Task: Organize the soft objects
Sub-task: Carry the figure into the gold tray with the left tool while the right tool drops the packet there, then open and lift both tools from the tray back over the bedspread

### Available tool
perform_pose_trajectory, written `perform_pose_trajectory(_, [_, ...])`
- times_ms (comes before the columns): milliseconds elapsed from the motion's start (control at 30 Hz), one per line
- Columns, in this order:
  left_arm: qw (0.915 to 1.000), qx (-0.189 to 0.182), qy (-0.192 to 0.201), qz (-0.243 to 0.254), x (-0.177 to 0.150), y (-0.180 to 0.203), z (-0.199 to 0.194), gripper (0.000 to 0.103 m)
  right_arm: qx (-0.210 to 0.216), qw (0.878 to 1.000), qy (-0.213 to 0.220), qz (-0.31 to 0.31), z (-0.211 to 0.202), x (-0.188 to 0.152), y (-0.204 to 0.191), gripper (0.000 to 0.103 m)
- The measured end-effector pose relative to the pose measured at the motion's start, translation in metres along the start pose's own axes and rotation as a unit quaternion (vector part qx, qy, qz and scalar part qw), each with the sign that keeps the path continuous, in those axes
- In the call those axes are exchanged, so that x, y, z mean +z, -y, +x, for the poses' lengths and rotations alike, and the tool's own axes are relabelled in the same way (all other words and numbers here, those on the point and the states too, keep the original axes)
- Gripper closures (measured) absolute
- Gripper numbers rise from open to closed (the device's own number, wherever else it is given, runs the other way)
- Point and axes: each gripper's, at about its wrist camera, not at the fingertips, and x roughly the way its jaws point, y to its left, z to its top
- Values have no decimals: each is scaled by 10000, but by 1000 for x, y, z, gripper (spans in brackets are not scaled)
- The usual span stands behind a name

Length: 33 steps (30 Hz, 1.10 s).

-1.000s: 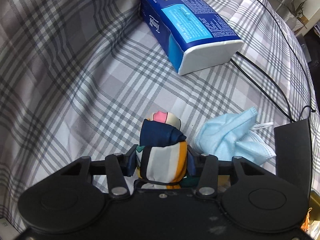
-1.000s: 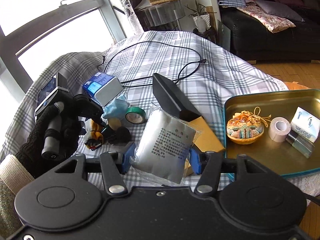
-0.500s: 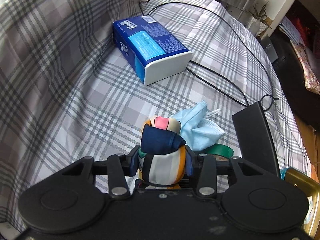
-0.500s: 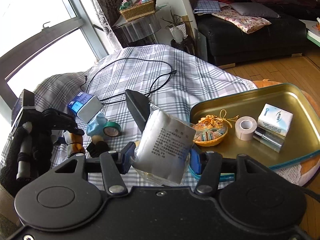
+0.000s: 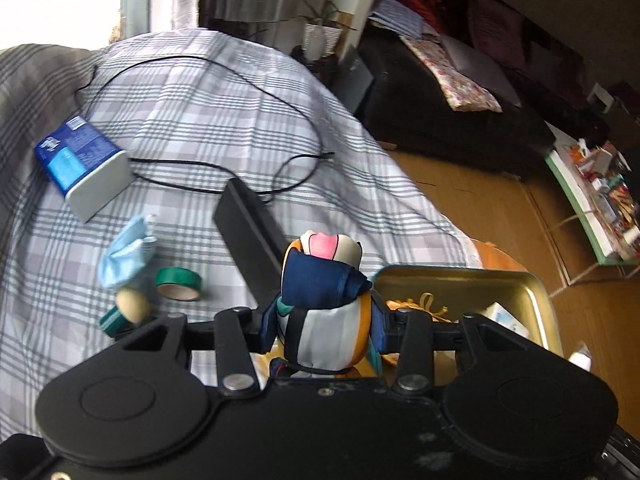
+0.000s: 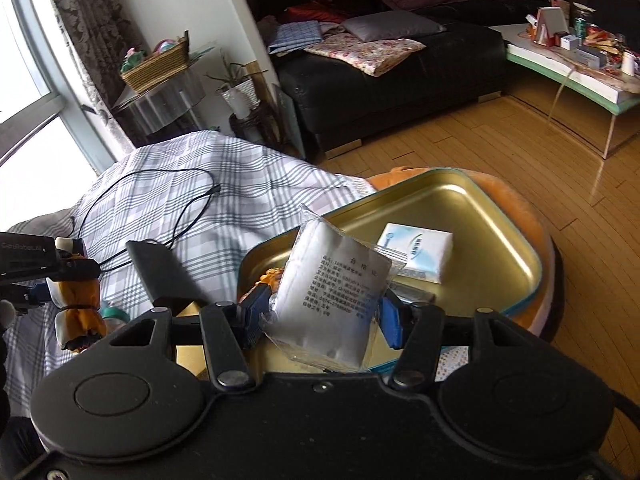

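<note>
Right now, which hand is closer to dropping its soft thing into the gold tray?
Probably the right. Its packet already hangs over the gold tray, clamped in the right gripper. The left gripper holds the cloth bundle with the tray's rim just ahead, beyond it.

left gripper (image 5: pixel 322 326) swinging its colourful knotted fabric bundle (image 5: pixel 320 300) off the plaid cloth, gold metal tray (image 6: pixel 472 216) now nearer under the right gripper's (image 6: pixel 320 316) white plastic pouch (image 6: pixel 332 292)
</note>
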Motion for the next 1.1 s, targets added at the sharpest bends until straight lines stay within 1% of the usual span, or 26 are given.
perform_pose_trajectory(133, [9986,-304,-181,396,-7,52,20,63,-237,9995,55,193,2,5,19,49])
perform_pose_trajectory(300, [9951,-524,-459,695,-20,100,49,63,-385,9985,138,357,3,15,37,49])
perform_pose_trajectory(467, [9922,-598,-647,878,-28,126,75,61,-497,9977,196,421,10,28,47,49])
perform_pose_trajectory(500, [9921,-577,-620,928,-27,128,80,52,-507,9976,200,427,11,30,48,49])
perform_pose_trajectory(533, [9920,-562,-588,967,-29,131,81,46,-510,9976,206,431,12,32,49,49])
perform_pose_trajectory(567, [9921,-553,-538,992,-30,133,82,36,-504,9976,210,425,14,34,50,49])
perform_pose_trajectory(600, [9920,-544,-494,1024,-31,135,82,31,-499,9977,213,412,15,35,51,48])
perform_pose_trajectory(733, [9919,-514,-504,1050,-32,136,87,23,-557,9968,226,522,20,38,55,41])
perform_pose_trajectory(800, [9925,-475,-472,1023,-33,135,86,16,-523,9968,204,567,23,37,57,38])
perform_pose_trajectory(867, [9928,-426,-440,1032,-34,133,87,13,-498,9967,205,609,24,37,60,30])
perform_pose_trajectory(1033, [9929,-390,-449,1026,-36,128,89,12,-519,9966,199,616,29,35,60,23])
perform_pose_trajectory(1100, [9931,-384,-417,1025,-37,125,87,10,-499,9964,211,646,29,35,58,23])
